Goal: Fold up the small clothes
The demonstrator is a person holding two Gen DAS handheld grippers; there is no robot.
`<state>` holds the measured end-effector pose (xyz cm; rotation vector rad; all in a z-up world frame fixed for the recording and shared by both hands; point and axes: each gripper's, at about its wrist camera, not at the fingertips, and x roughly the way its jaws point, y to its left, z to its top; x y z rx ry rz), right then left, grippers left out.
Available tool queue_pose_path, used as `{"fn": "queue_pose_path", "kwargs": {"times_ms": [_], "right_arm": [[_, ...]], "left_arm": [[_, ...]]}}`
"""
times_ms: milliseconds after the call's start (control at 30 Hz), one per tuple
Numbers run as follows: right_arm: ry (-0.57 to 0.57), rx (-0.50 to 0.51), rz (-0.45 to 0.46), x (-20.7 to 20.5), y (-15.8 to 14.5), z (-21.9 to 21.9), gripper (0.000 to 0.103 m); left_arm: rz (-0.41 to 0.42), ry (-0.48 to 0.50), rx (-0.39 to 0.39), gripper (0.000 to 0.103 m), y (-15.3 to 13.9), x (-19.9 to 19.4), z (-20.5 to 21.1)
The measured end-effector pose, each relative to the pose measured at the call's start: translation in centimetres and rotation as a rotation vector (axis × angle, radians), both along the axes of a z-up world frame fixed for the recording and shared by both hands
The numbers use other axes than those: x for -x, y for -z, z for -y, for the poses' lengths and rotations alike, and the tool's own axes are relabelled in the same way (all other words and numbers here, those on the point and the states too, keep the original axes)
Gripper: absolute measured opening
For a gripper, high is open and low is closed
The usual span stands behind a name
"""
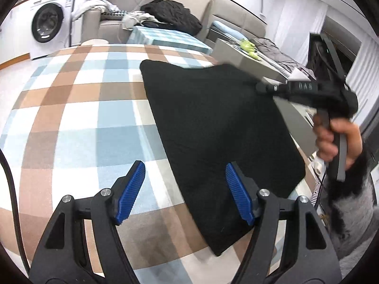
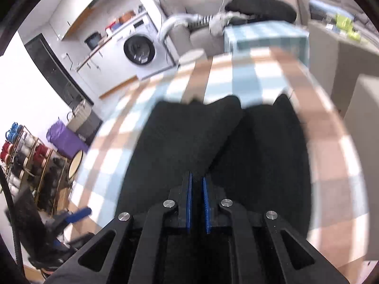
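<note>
A black cloth (image 1: 213, 127) lies flat on a table covered in a checked cloth (image 1: 78, 108) of brown, blue and white squares. From the left wrist camera the black cloth fills the middle and right of the tabletop, running from about eleven o'clock down to five o'clock, with one corner at the bottom just past the near blue pad. The left gripper (image 1: 184, 189) hangs above the table with its jaws spread wide and nothing between them; its right pad (image 1: 238, 194) is over the edge of the black cloth, its left pad over bare checks. At three o'clock in that view a hand (image 1: 331, 139) grips the handle of the right gripper (image 1: 260, 87), whose tip reaches over the cloth's far right edge. From the right wrist camera the right gripper (image 2: 197, 182) has its blue pads drawn nearly together with a thin slit between them; the picture is blurred, and whether any fabric is pinched there I cannot tell. The black cloth (image 2: 189, 137) spreads below and ahead of it, showing two rounded lobes at twelve o'clock. A washing machine (image 1: 51, 21) stands at ten o'clock, well apart from the table.
</note>
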<state>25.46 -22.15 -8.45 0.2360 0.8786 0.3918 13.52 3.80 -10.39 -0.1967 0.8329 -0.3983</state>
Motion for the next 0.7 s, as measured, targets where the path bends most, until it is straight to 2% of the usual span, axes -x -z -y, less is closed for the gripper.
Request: {"fn": "queue_pose_path", "kwargs": {"times_ms": [100, 167, 200, 267, 333, 400, 467, 533, 600, 633, 667, 700], "right_arm": [[0.049, 0.077, 0.003, -0.3, -0.4, 1.0, 0.008], [0.059, 0.098, -0.044, -0.9, 1.3, 1.1, 0.01], [0.064, 0.091, -0.058, -1.1, 2.1, 1.5, 0.016], [0.066, 0.095, -0.131, -1.4, 4.1, 1.6, 0.018], [0.048, 0.037, -0.165, -0.2, 5.1, 2.2, 0.023], [0.026, -0.017, -0.177, 2.1, 5.2, 3.1, 0.036], [-0.006, -0.08, -0.173, 5.5, 4.9, 4.0, 0.042], [-0.048, -0.112, -0.171, 7.9, 4.8, 4.1, 0.044], [-0.075, -0.097, -0.176, 9.6, 5.1, 3.8, 0.049], [-0.087, -0.062, -0.179, 10.0, 5.4, 3.4, 0.049], [-0.104, -0.039, -0.171, 10.2, 5.7, 3.0, 0.045], [-0.113, -0.034, -0.16, 10.2, 5.8, 2.8, 0.023]], "left_arm": [[-0.025, 0.048, -0.016, 0.068, 0.9, -0.1, 1.3], [-0.051, 0.067, -0.029, 0.068, 1.6, 0.0, 2.0], [-0.086, 0.084, -0.04, 0.068, 2.2, 0.1, 2.4], [-0.106, 0.103, -0.046, 0.068, 2.8, 0.5, 2.7], [-0.108, 0.114, -0.06, 0.068, 3.0, 1.2, 2.9], [-0.118, 0.113, -0.052, 0.068, 3.1, 1.8, 2.9], [-0.117, 0.121, -0.051, 0.068, 3.1, 2.1, 3.0], [-0.116, 0.124, -0.06, 0.068, 3.2, 2.3, 3.1], [-0.113, 0.13, -0.063, 0.068, 3.2, 2.3, 3.2], [-0.115, 0.132, -0.07, 0.068, 3.3, 2.3, 3.3], [-0.115, 0.133, -0.077, 0.068, 3.3, 2.3, 3.4], [-0.113, 0.135, -0.089, 0.068, 3.4, 2.1, 3.6]]}}
